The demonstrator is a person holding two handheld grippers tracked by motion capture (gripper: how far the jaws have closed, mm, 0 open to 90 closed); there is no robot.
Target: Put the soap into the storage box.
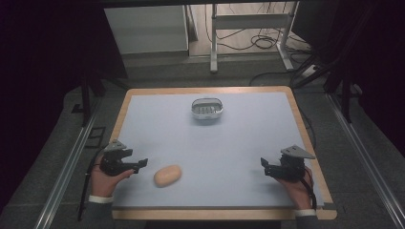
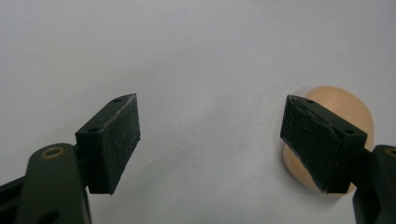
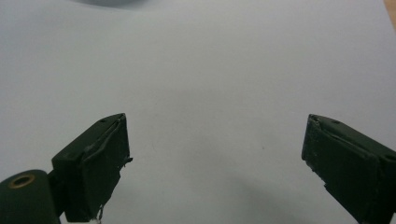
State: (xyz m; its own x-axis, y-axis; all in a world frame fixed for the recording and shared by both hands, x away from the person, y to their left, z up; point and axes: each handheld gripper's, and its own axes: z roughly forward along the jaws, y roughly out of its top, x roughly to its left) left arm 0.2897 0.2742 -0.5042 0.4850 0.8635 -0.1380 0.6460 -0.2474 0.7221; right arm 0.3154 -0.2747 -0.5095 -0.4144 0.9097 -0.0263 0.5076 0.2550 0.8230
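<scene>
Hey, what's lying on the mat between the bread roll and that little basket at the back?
Nothing: in the high view, the stretch of grey mat between the bread roll and the basket is bare.

Small metal basket [image 1: 207,108] sits at the far middle of the pale table mat [image 1: 239,143]; wooden table edge [image 1: 305,138] around it, cables [image 1: 260,43] on the floor beyond.

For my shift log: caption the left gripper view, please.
Open left claw over the pale table, a tan bread roll behind one pad, not gripped.
</scene>
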